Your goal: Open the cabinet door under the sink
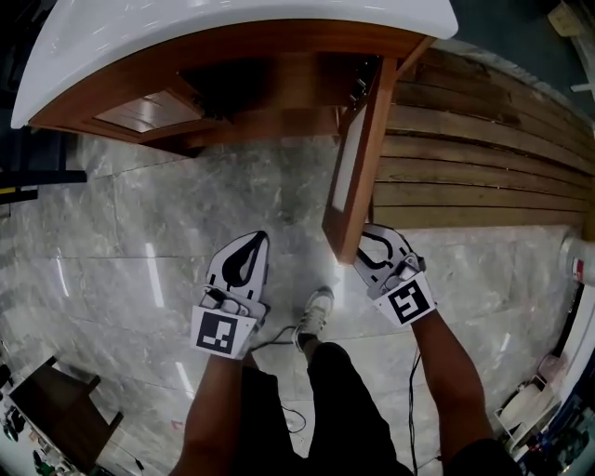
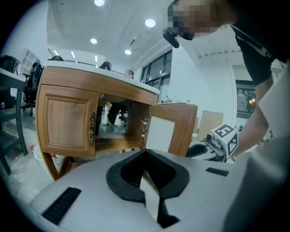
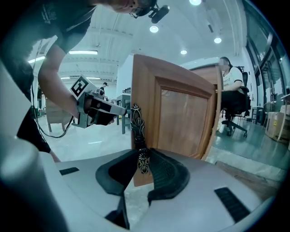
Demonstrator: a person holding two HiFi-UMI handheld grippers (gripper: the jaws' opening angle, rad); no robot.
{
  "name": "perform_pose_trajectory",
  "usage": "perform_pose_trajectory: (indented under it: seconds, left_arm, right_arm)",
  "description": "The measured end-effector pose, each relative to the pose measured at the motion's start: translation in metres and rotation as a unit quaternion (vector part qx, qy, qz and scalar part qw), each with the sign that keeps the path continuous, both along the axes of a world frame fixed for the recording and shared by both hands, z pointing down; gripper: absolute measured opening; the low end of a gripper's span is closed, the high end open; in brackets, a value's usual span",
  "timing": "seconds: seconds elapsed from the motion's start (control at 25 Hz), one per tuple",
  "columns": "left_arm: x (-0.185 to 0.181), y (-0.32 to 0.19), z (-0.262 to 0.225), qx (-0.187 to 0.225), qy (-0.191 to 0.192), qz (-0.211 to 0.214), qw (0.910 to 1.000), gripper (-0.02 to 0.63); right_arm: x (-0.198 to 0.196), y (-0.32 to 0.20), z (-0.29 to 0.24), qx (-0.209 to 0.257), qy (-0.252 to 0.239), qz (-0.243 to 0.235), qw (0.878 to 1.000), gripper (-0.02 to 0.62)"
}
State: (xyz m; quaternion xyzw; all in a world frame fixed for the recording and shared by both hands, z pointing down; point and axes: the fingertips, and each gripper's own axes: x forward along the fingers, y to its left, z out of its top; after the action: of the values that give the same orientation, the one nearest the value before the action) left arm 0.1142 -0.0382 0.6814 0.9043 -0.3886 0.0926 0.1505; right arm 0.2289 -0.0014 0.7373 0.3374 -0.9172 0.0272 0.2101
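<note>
handle (image 3: 137,127) tight between right tongs (image 3: 141,156), clear solely in right gripper view

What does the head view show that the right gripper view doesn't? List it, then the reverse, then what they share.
Head view only: the white sink top, the closed left door, the person's shoe. Right gripper view only: the ornate handle gripped between the right gripper's jaws, and a seated person behind. Both: the open door and the left gripper.
</note>
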Motion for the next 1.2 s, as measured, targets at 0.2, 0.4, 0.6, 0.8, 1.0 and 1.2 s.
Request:
perform_pose_trajectory:
  seconds: [0.2,0.4,0.6,0.8,1.0,1.2]
  left_arm:
    - [0.015,0.005,-0.002,0.011,-0.014,0.015,0.9997,0.005]
    - [0.013,0.013,-0.005,0.005,-0.018,0.022,0.9996,0.005]
    - [0.002,0.015,-0.008,-0.006,-0.016,0.016,0.9997,0.005]
    - [-0.008,0.011,-0.017,-0.016,-0.011,0.007,0.9998,0.005]
    - [-0.022,-0.001,-0.024,-0.016,-0.004,0.006,0.9998,0.005]
    - [-0.041,-0.014,-0.034,-0.017,0.003,0.002,0.9999,0.005]
  right_arm:
    - [0.036,0.007,0.0,0.007,0.018,0.013,1.0,0.091]
    - [0.063,0.01,-0.005,0.032,0.002,0.091,0.995,0.083]
    - [0.076,0.011,-0.019,0.055,-0.042,0.192,0.979,0.08]
    - [0.085,0.02,-0.035,0.074,-0.045,0.317,0.944,0.077]
    - [0.058,0.045,-0.062,0.059,-0.07,0.359,0.929,0.046]
    - [0.004,0.051,-0.09,0.049,-0.087,0.331,0.938,0.035]
